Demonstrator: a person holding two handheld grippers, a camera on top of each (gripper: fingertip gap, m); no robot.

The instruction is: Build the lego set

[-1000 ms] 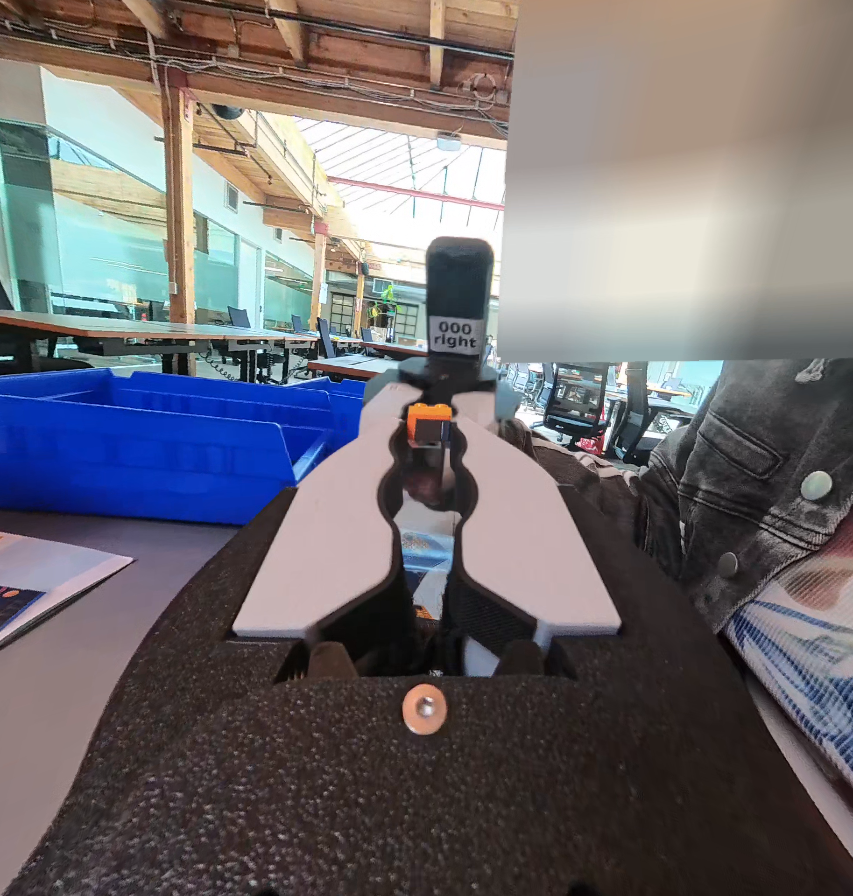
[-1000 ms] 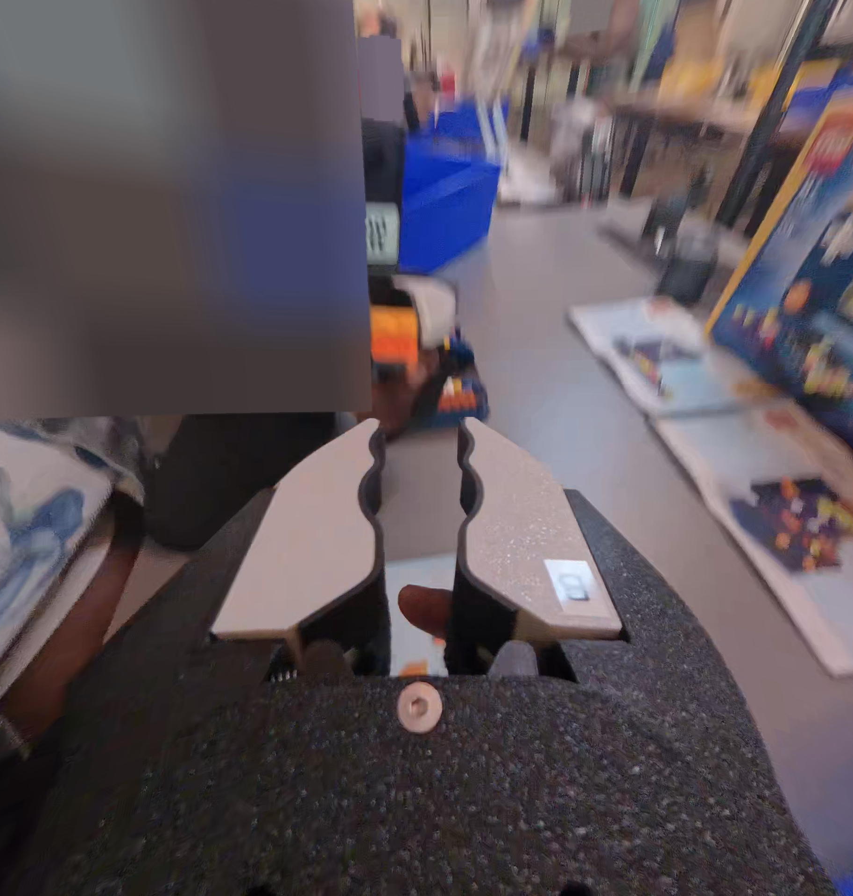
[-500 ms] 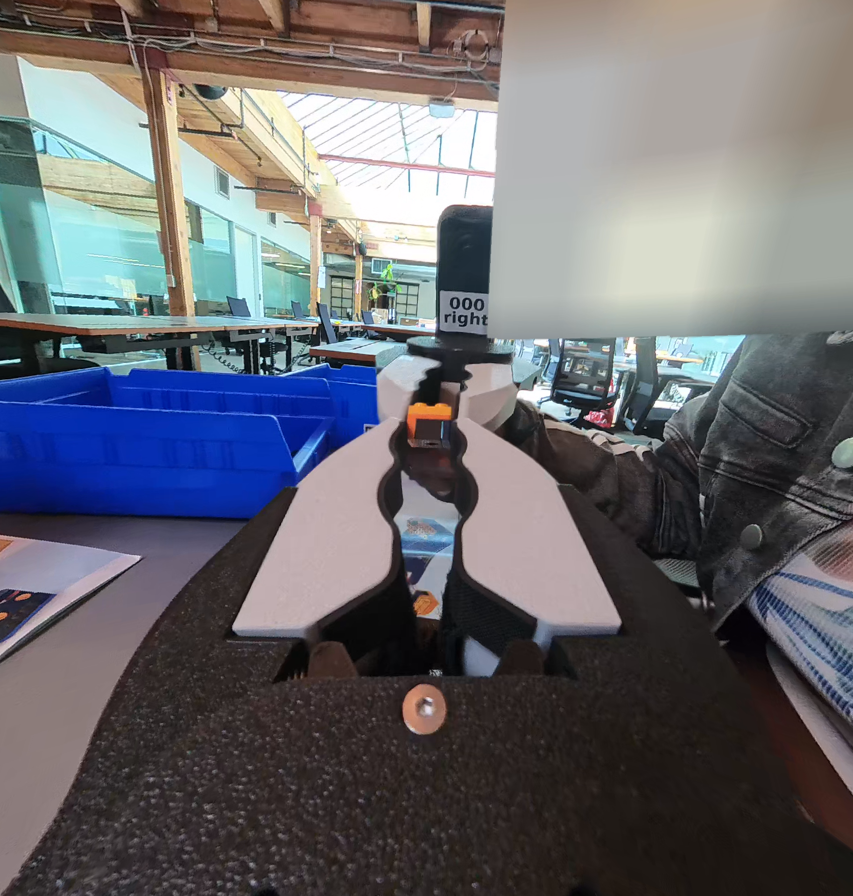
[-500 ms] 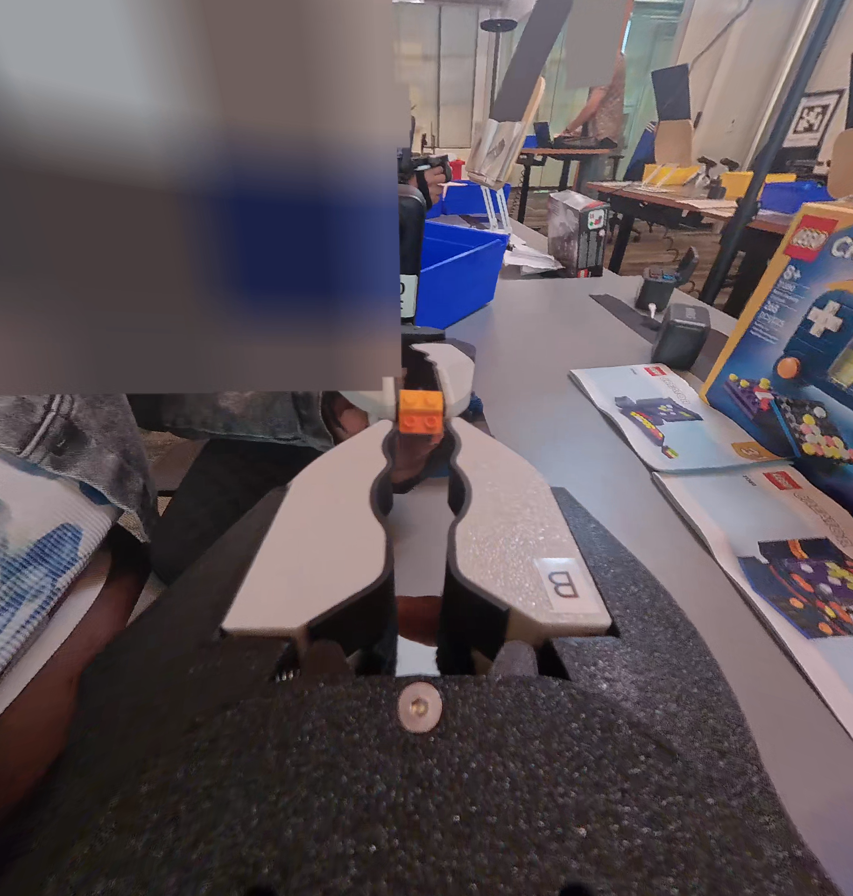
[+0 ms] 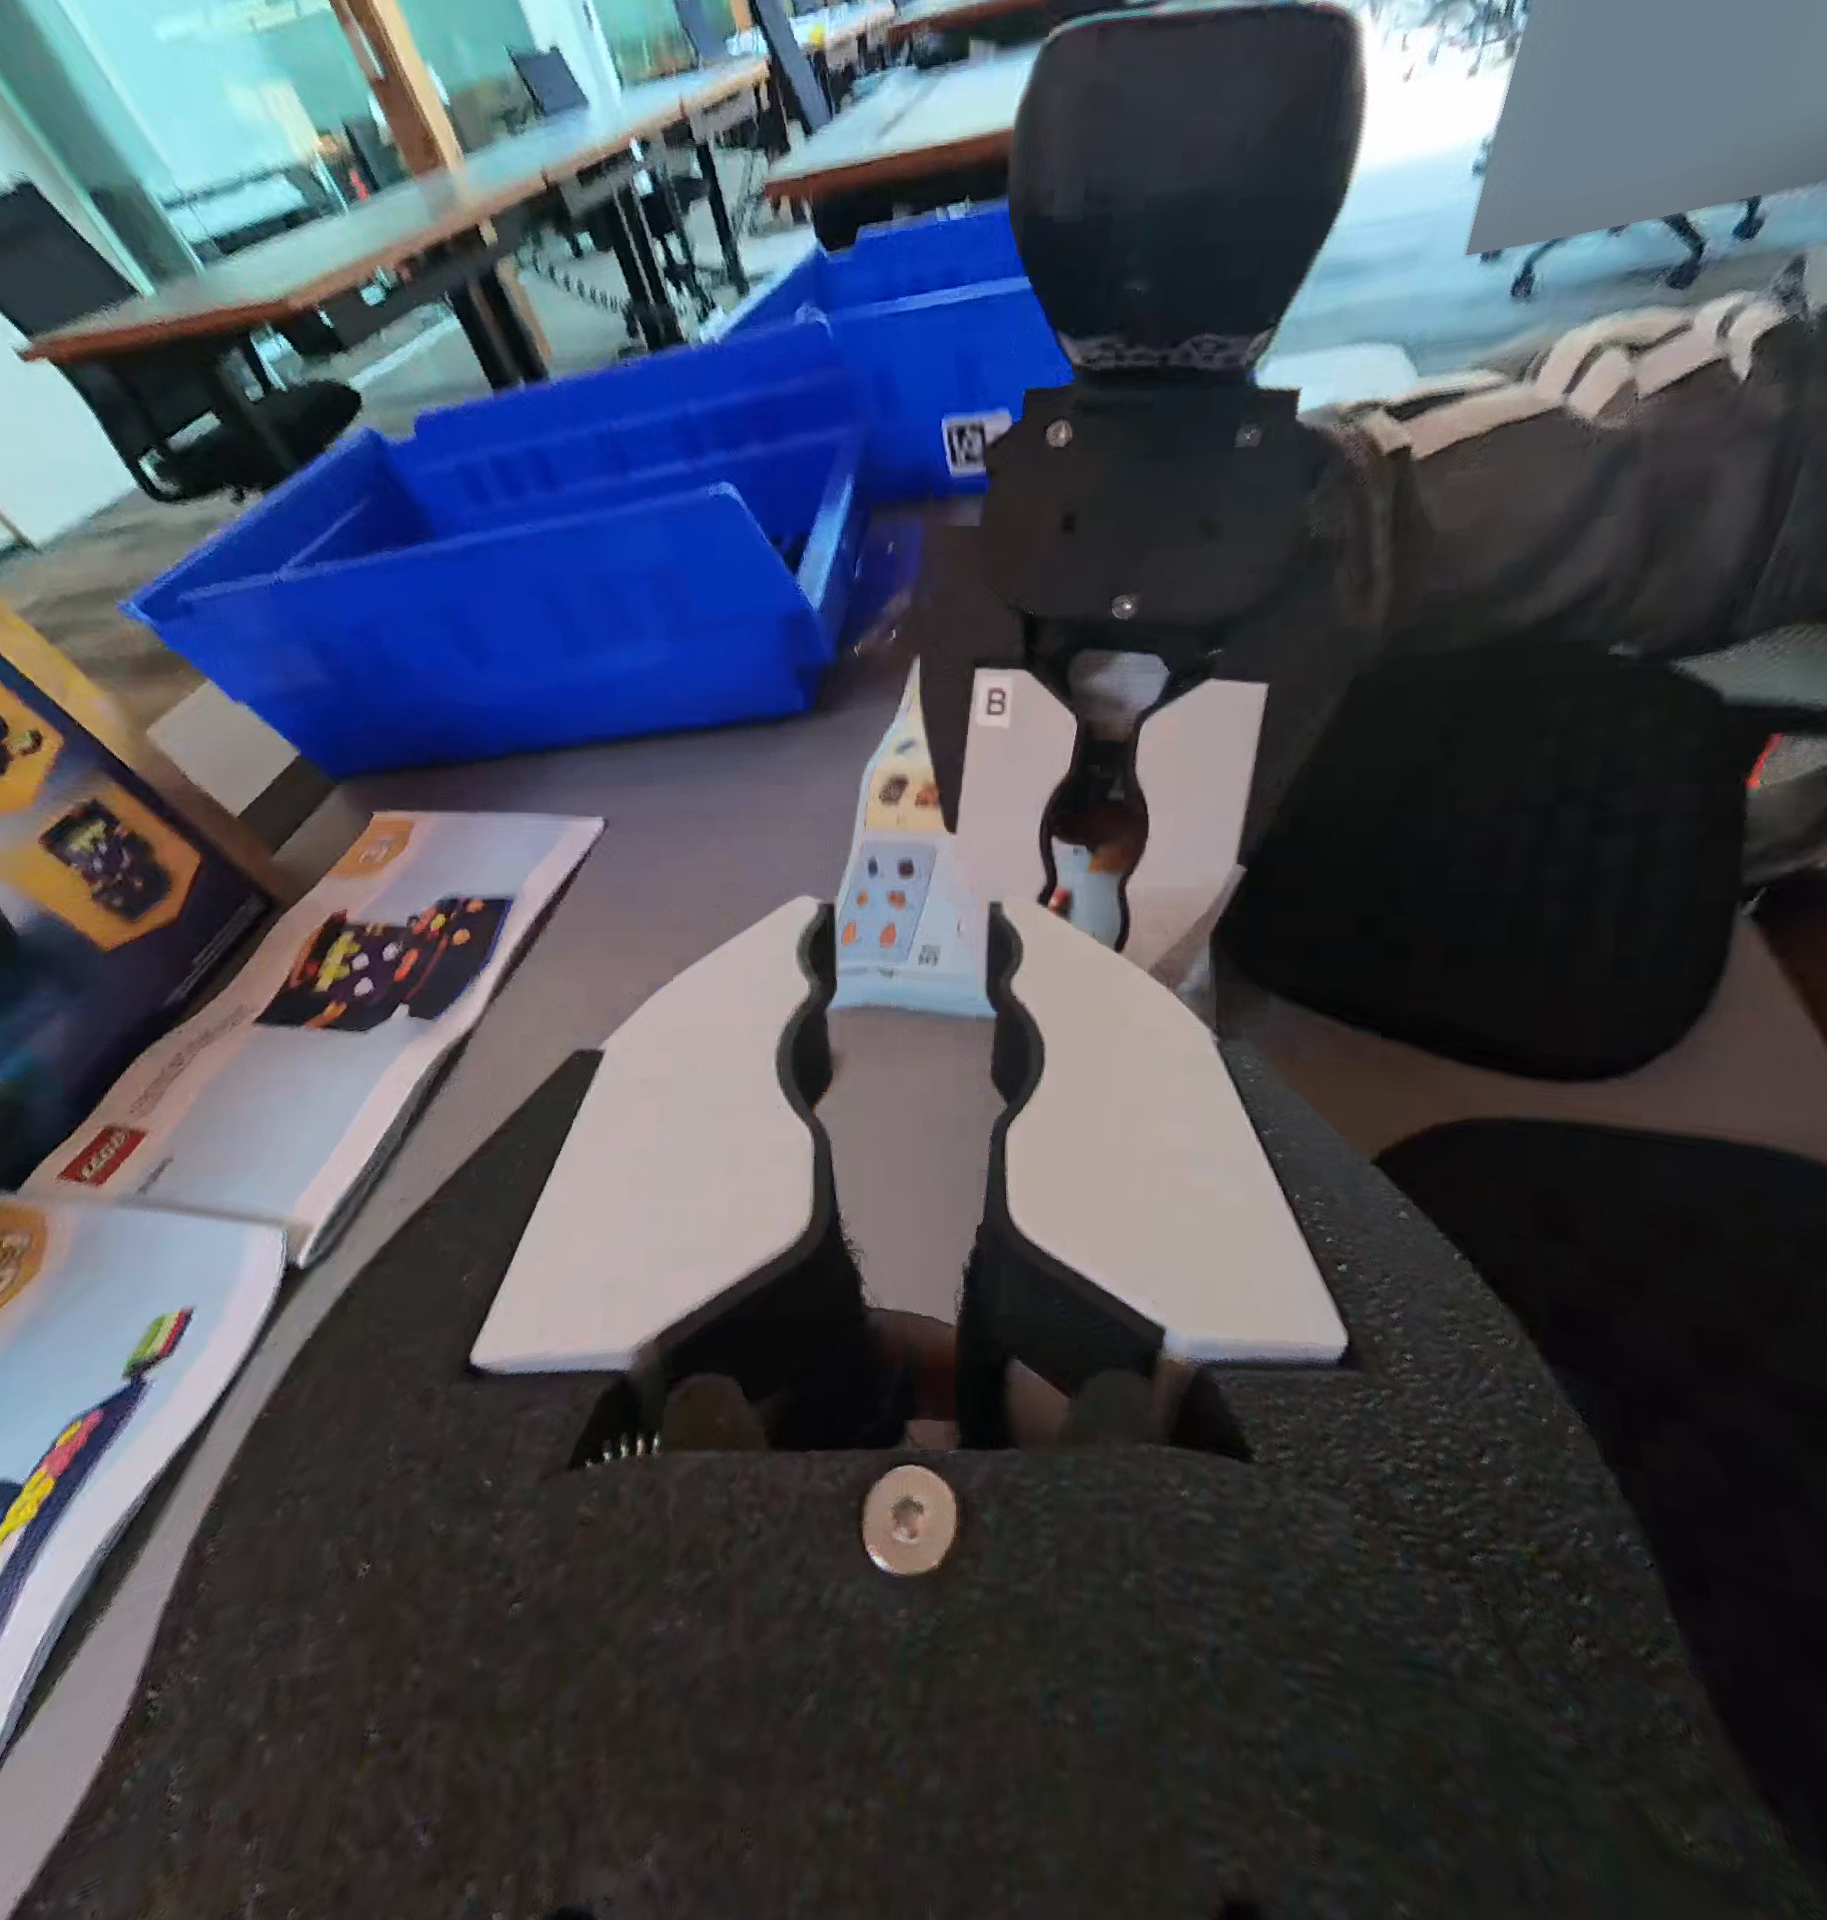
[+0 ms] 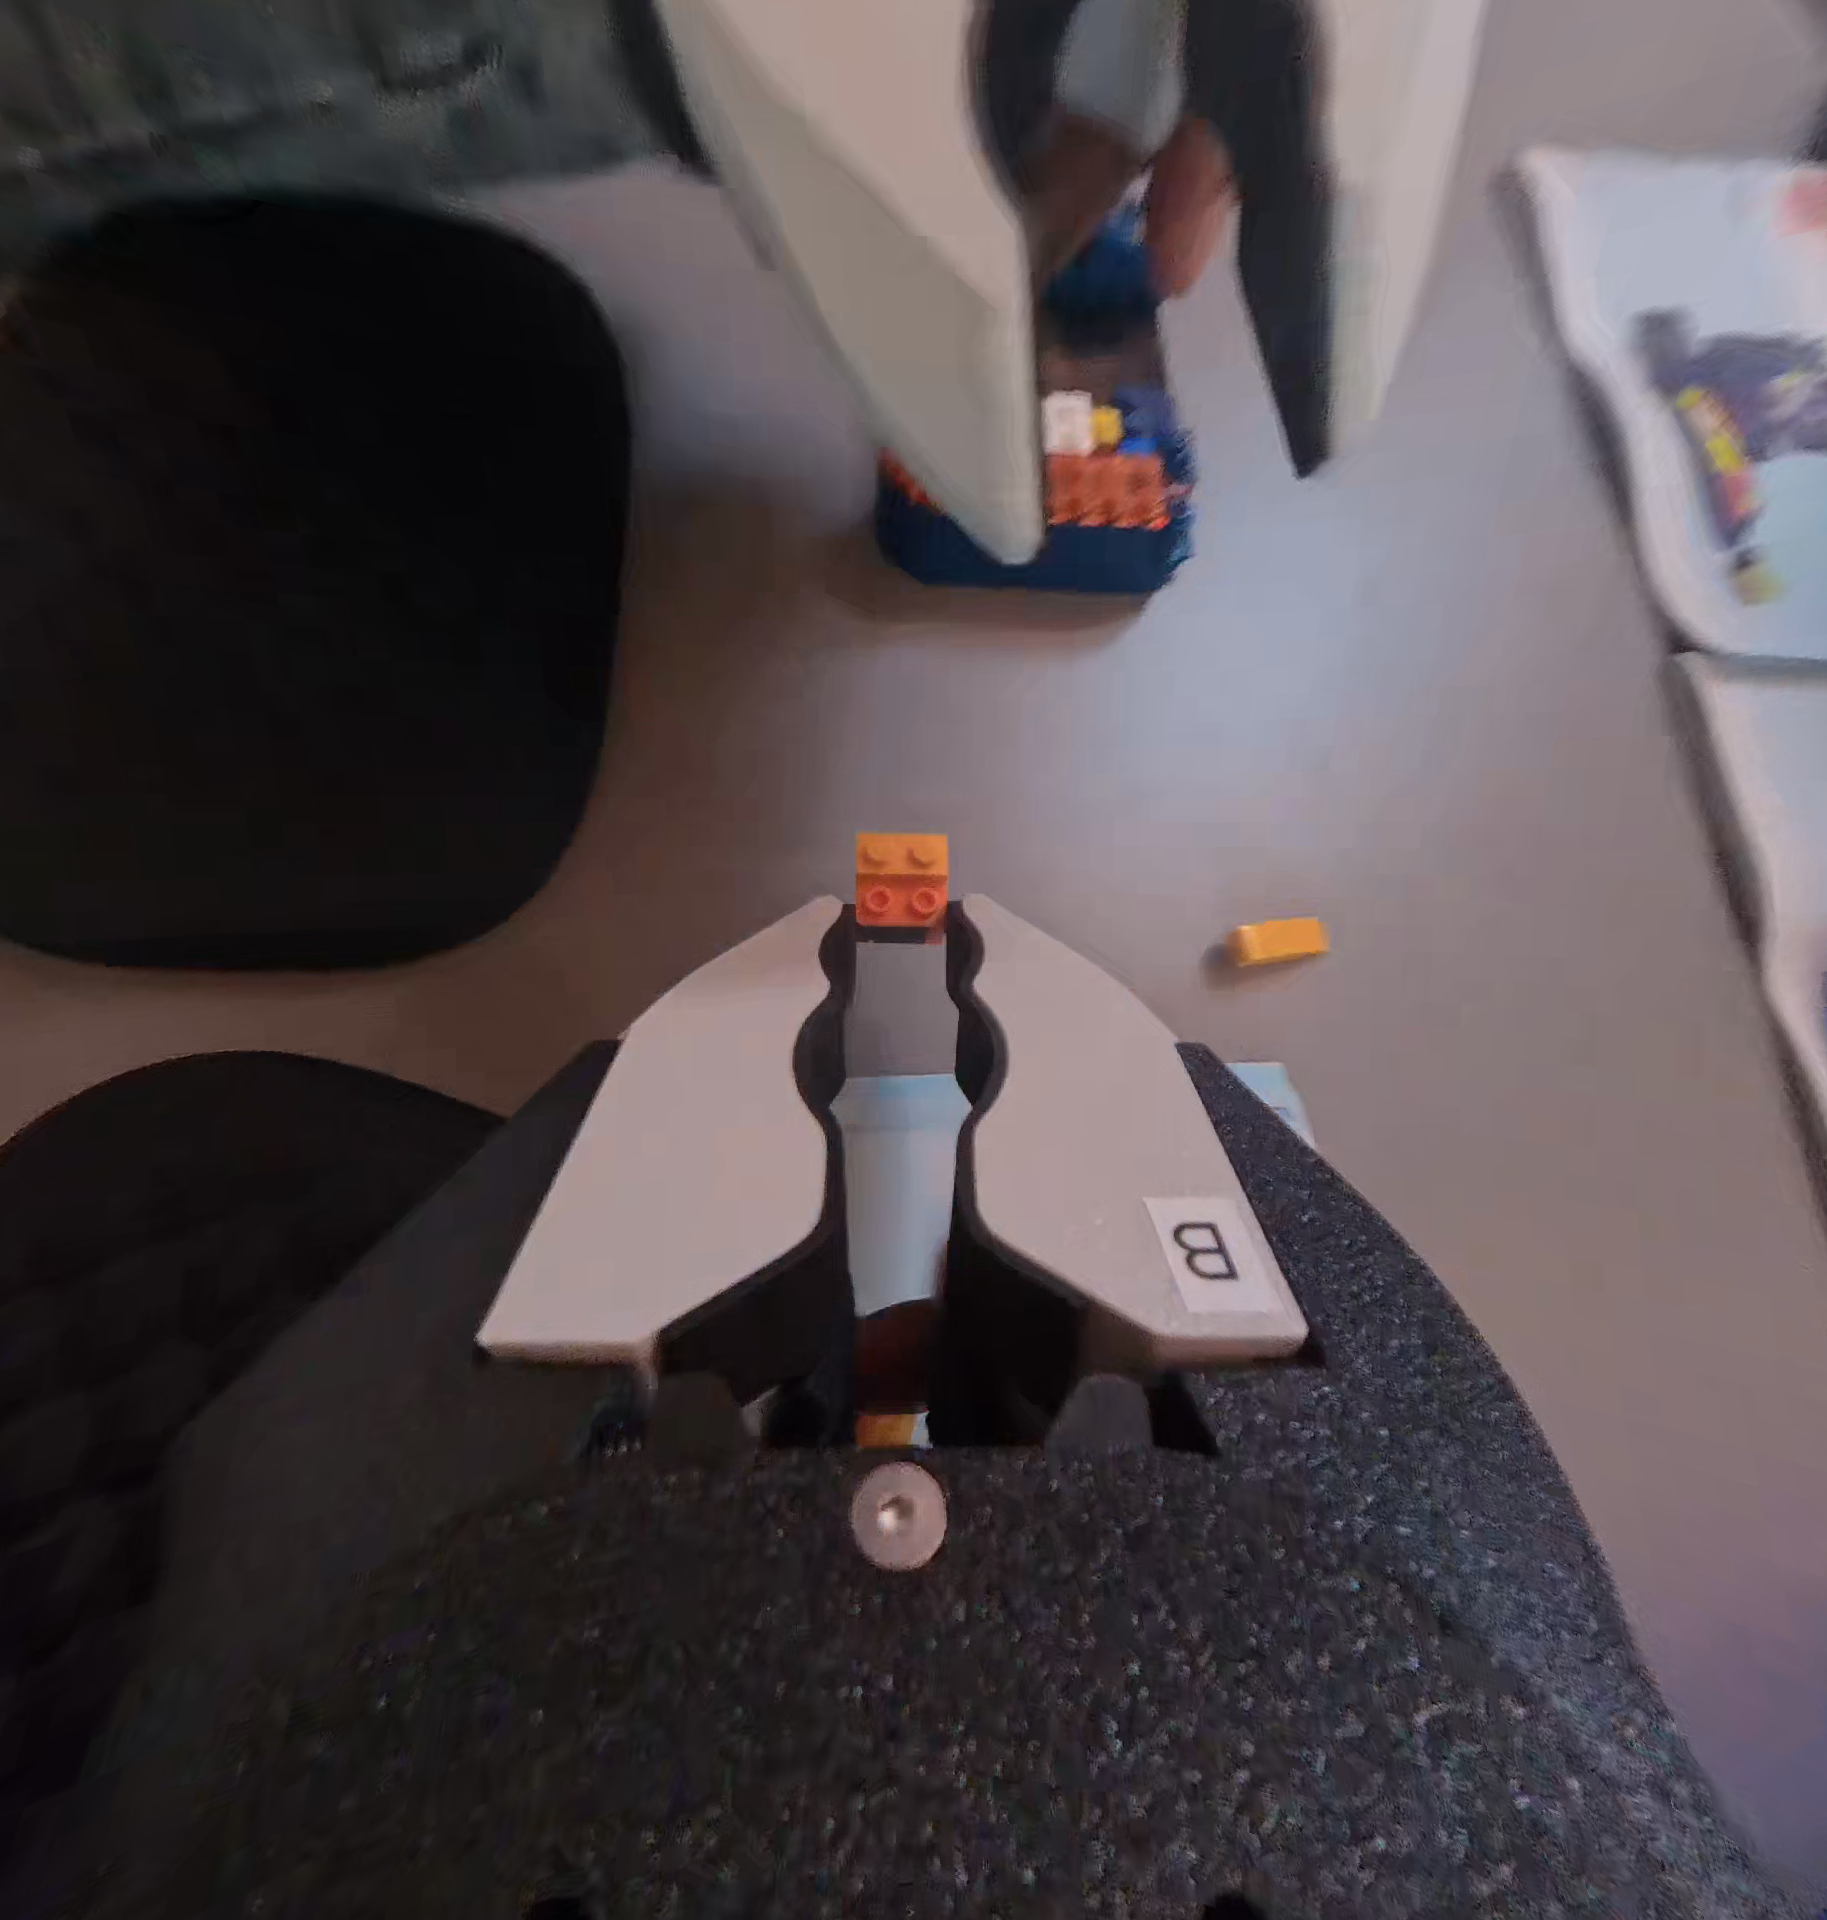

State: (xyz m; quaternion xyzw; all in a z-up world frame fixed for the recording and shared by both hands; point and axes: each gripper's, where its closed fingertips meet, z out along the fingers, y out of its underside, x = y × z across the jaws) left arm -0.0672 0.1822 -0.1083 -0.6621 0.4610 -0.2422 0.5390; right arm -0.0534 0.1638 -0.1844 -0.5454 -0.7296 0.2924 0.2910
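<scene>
My right gripper is shut on a small orange brick, which sticks out past its fingertips above the grey table. My left gripper is open and empty over a light blue booklet page. The right gripper also shows in the left wrist view, just ahead, pointing down at the table. The left gripper shows at the top of the right wrist view, open, above a small brick build on a dark blue base. A loose yellow piece lies on the table to the right of the orange brick.
Blue bins stand at the back of the table. Open booklets and a printed box lie at the left. Black chair seats sit off the table's edge. A person's sleeve reaches in behind the right gripper.
The orange brick went from my left gripper to my right: the right closed on it, then the left opened and drew away. Both grippers tilted down toward the table.
</scene>
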